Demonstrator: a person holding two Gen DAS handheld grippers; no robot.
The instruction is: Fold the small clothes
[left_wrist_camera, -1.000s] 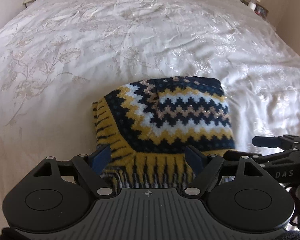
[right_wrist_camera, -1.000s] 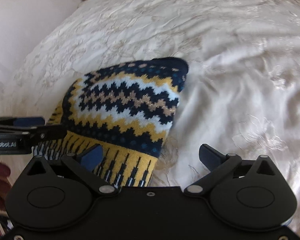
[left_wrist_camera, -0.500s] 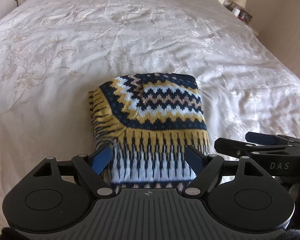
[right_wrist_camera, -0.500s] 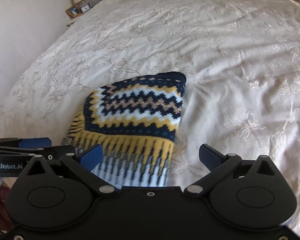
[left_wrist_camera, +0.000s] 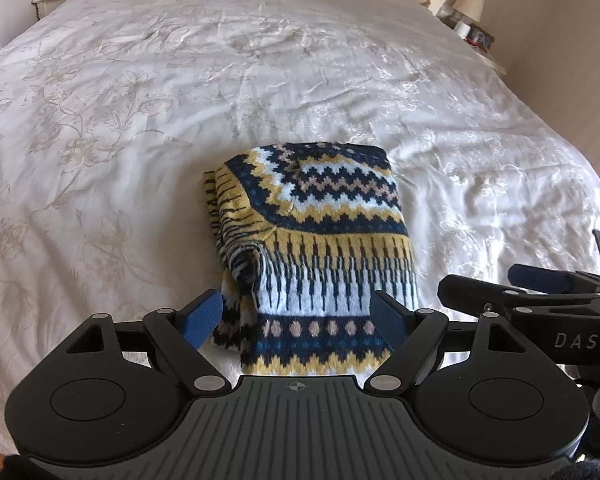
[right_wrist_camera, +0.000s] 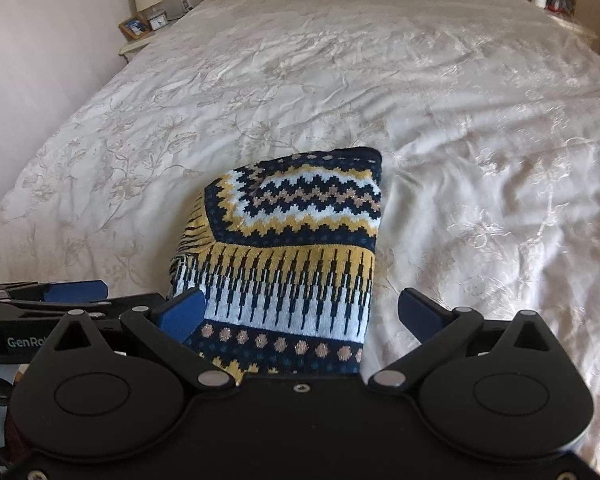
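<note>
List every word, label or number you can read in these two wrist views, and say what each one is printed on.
"DAS": white letters on the body of the right gripper, seen in the left wrist view.
"GenRo", cut off by the right gripper's own frame: on the body of the left gripper, seen in the right wrist view.
Clock and picture frame on the bedside table: too small to read.
Patterned knit garment and bedspread: no text.
</note>
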